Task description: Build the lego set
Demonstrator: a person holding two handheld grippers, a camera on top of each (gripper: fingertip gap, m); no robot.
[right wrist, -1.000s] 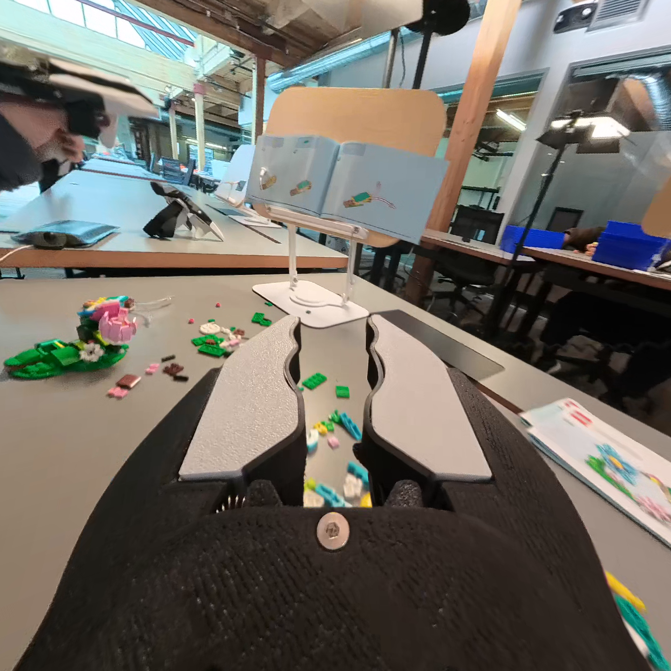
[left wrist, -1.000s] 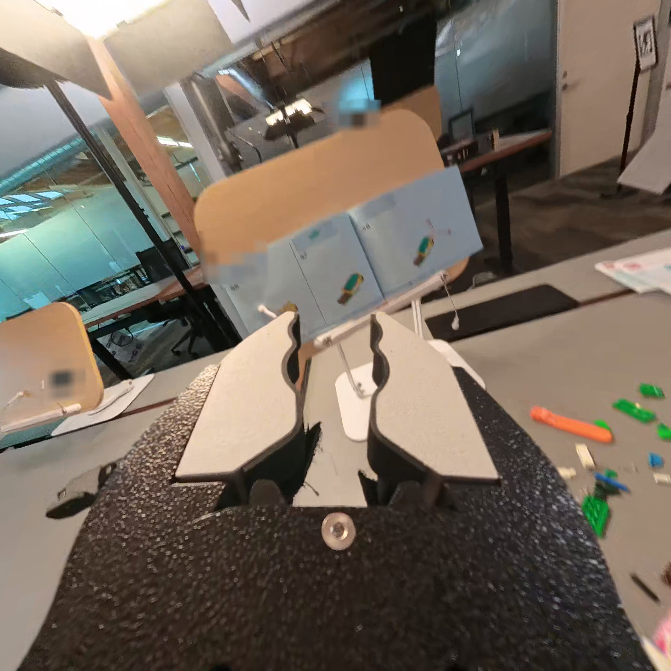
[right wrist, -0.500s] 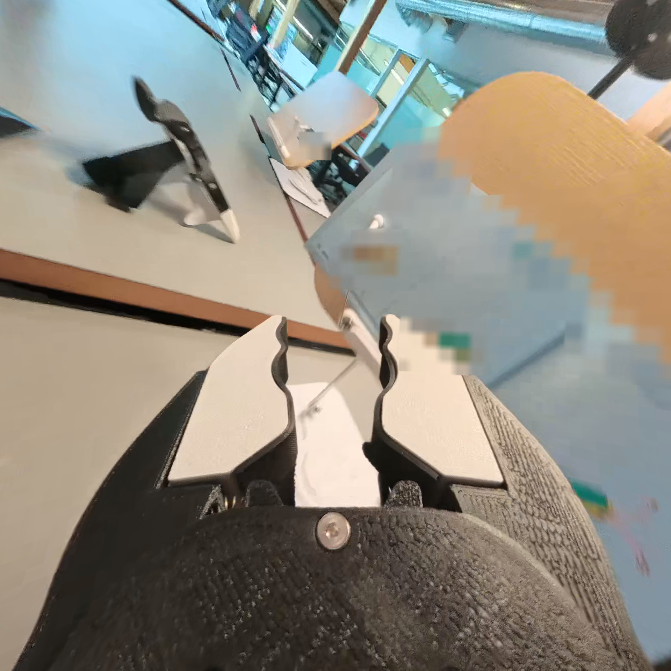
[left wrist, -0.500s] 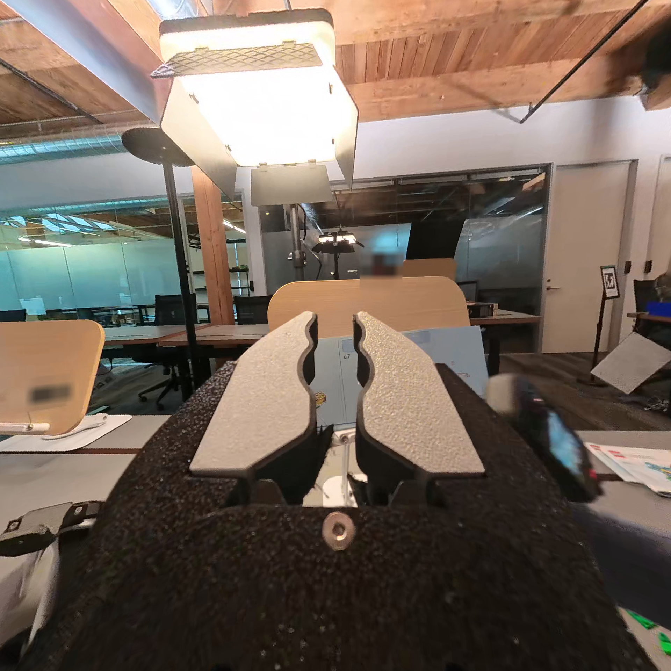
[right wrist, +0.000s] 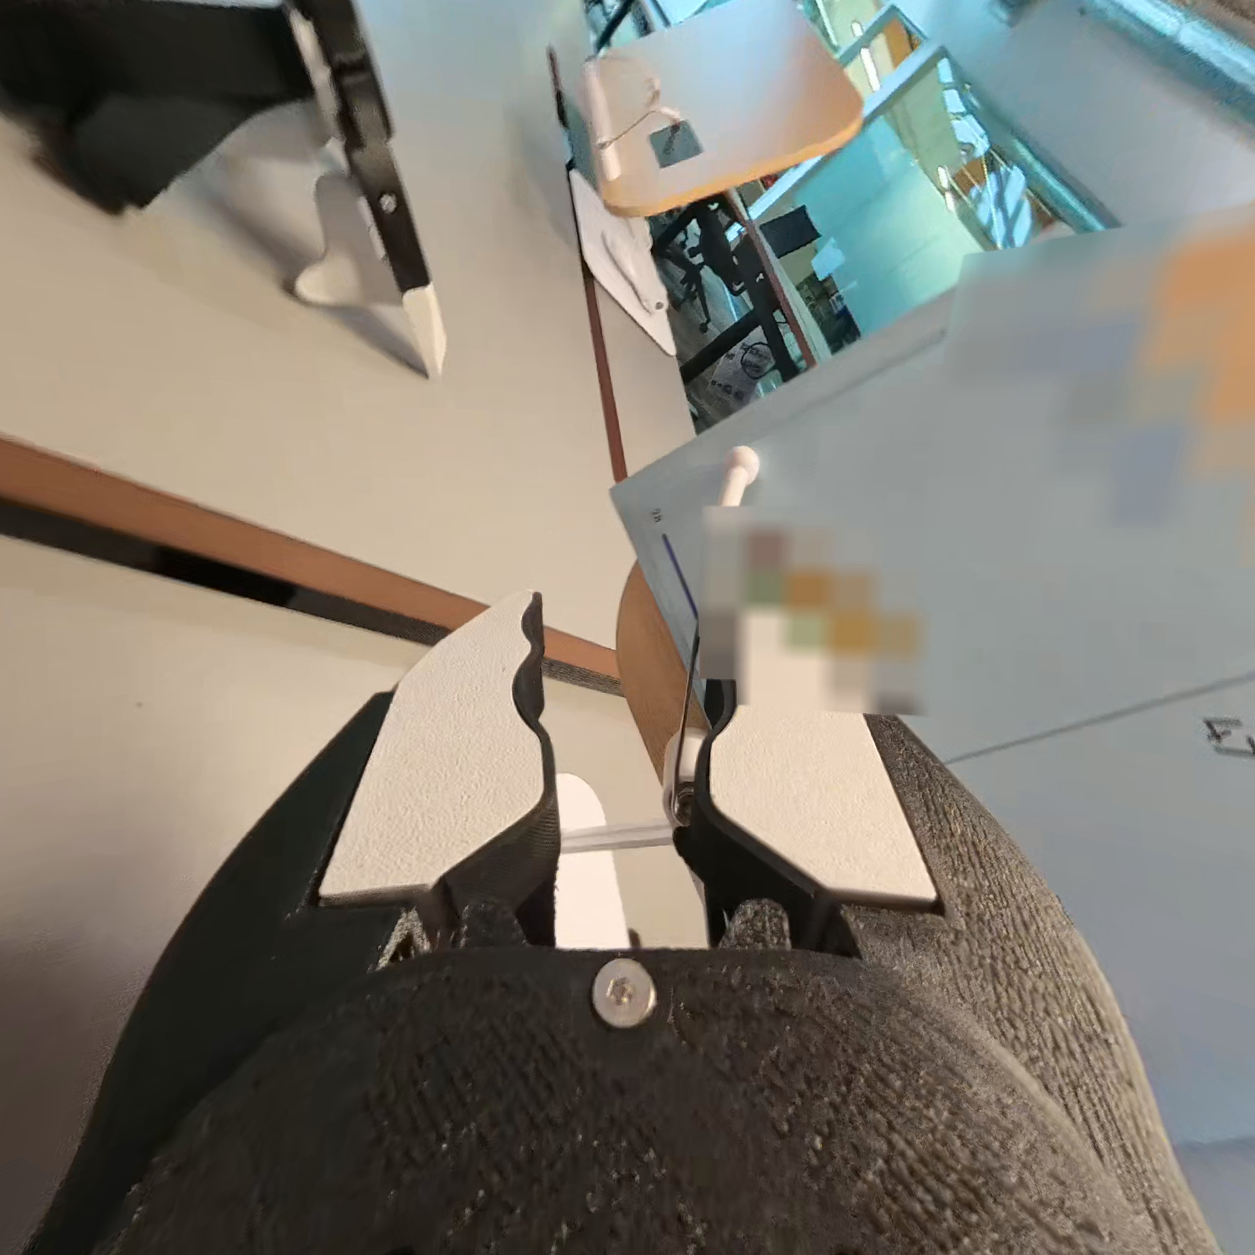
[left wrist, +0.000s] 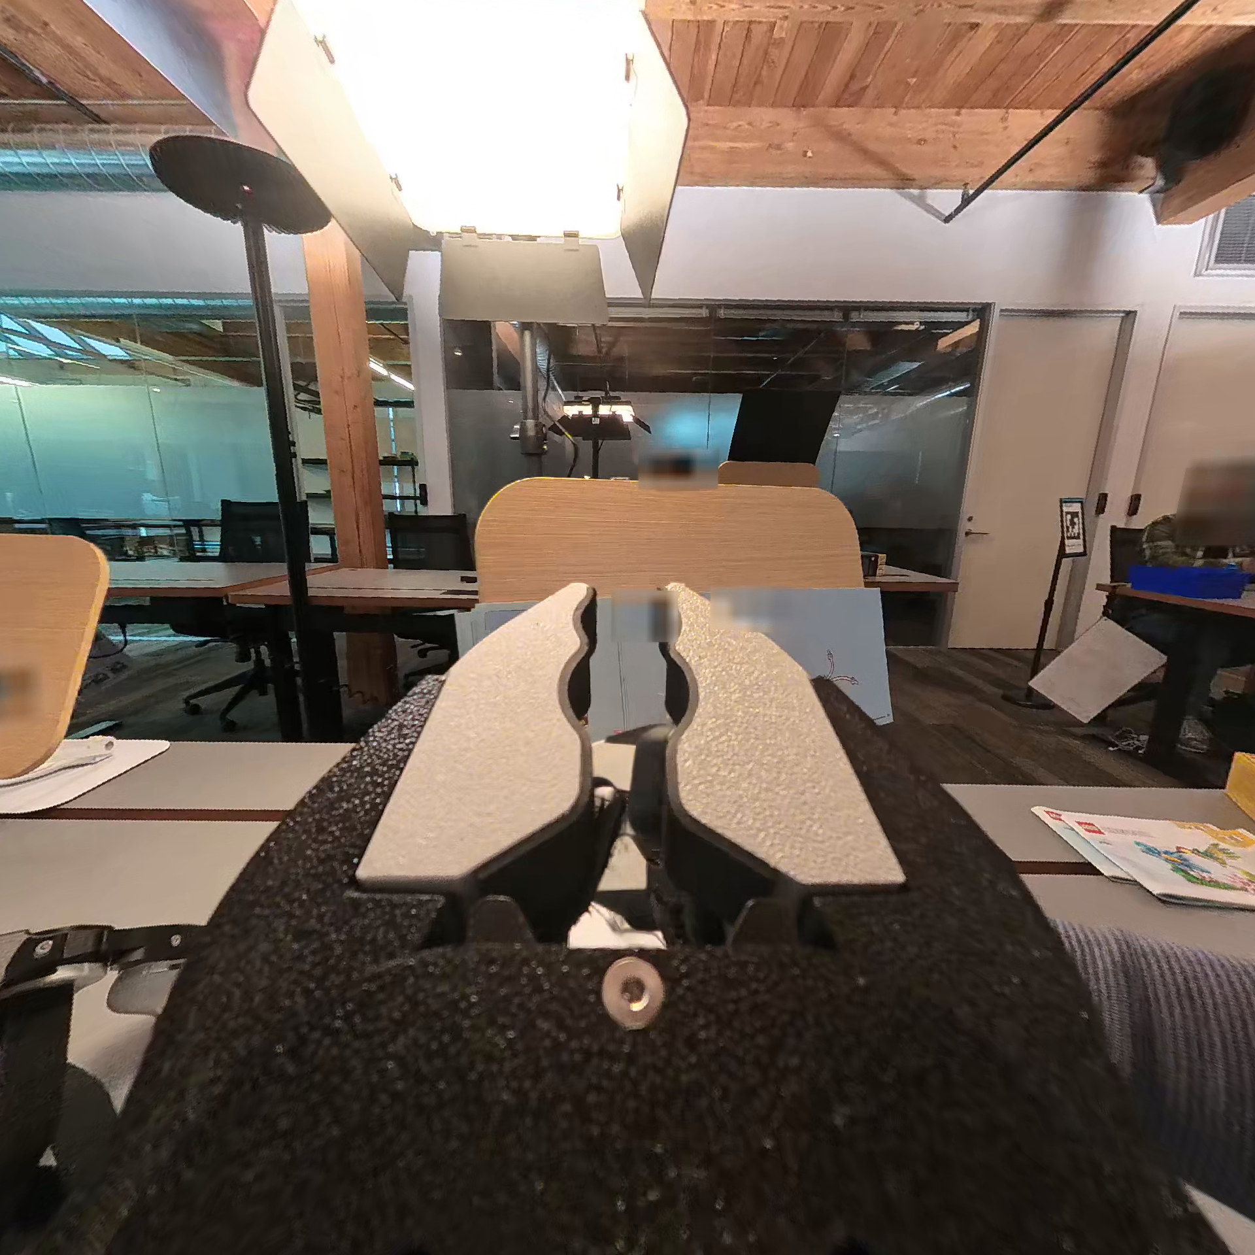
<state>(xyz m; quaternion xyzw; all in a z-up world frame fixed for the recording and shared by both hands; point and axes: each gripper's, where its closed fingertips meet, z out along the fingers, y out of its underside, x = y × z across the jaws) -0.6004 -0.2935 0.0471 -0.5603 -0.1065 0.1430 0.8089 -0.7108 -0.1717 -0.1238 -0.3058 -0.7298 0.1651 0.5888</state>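
Both grippers hang parted and empty: my left gripper (left wrist: 628,597) narrowly, facing the instruction booklet (left wrist: 842,645) on its stand; my right gripper (right wrist: 621,611) wider, tilted beside that booklet (right wrist: 1019,475), whose print I leave unquoted.

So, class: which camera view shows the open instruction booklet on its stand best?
The right wrist view: the instruction booklet fills the frame's right side, though partly mosaicked. In the left wrist view, the left gripper hides most of it.

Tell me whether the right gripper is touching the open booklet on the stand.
Cannot tell. In the right wrist view the right gripper is close against the booklet, whose page edge overlaps one of its jaws, but no plain contact or gap shows.
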